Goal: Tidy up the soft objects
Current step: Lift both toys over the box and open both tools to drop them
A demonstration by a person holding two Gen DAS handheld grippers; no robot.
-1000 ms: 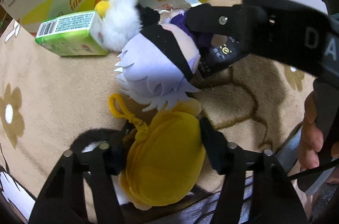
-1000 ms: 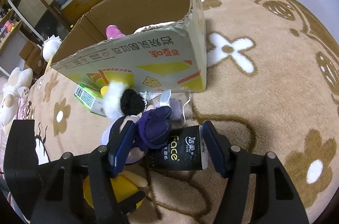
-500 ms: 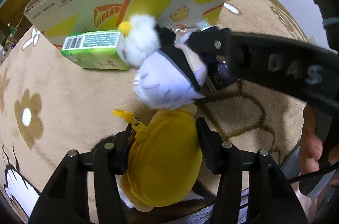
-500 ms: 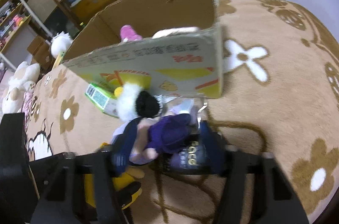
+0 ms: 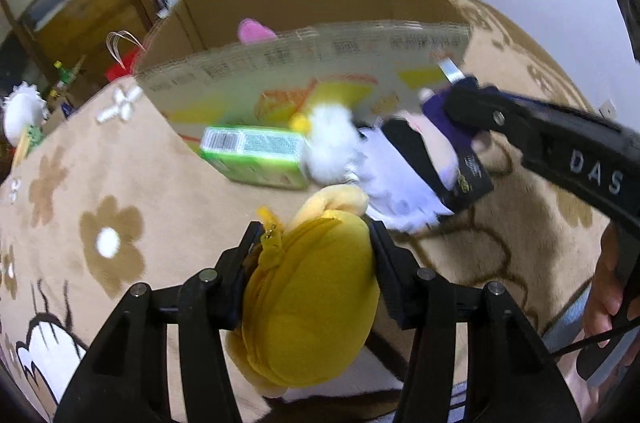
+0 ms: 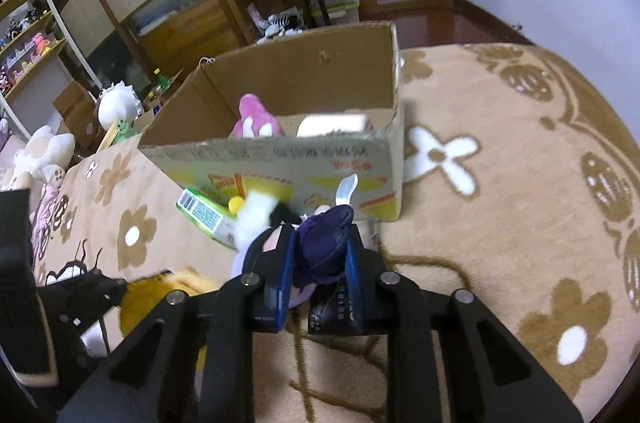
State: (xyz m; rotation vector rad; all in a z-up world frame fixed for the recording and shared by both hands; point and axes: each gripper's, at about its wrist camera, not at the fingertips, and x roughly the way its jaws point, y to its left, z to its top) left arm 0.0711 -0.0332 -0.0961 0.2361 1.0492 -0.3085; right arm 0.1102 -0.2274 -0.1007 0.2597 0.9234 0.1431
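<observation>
My left claw [image 5: 308,255] grips the yellow plush pouch [image 5: 308,299] by both sides, its jaws partly open around it, above the flowered carpet [image 5: 100,191]. My right claw [image 6: 320,255] has just been closing and now pinches the purple body of the white-haired doll [image 6: 324,247], jaws nearly together; a black packet [image 6: 334,311] hangs beside it. Both sit before the front wall of the cardboard box [image 6: 280,163], near a green carton [image 5: 256,155].
</observation>
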